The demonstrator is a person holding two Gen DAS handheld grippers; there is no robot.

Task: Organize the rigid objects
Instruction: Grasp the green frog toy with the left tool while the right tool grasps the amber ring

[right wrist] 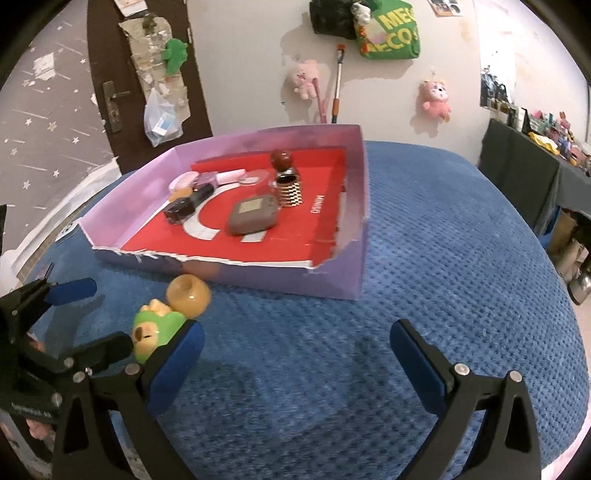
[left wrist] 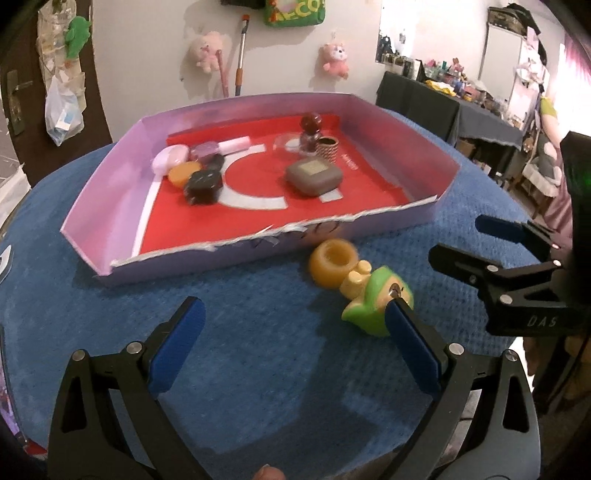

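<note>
Looks like somebody's bedroom at home — pink plush toys (right wrist: 436, 99) are hanging on the wall, a blue quilted blanket (right wrist: 424, 258) is covering the bed, and a cluttered side table (left wrist: 476, 99) is sitting in the far corner.

A pale wall (right wrist: 251, 74) hung with pink plush toys (right wrist: 436, 98) and a green bag (right wrist: 391, 33); dark brown door (right wrist: 107, 66) at left, cluttered dark-draped table (left wrist: 443, 99) at right

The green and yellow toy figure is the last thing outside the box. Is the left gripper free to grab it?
Probably yes: the left gripper is open, the green and yellow toy figure lies by its right finger on the blue cloth, nothing between.
</note>
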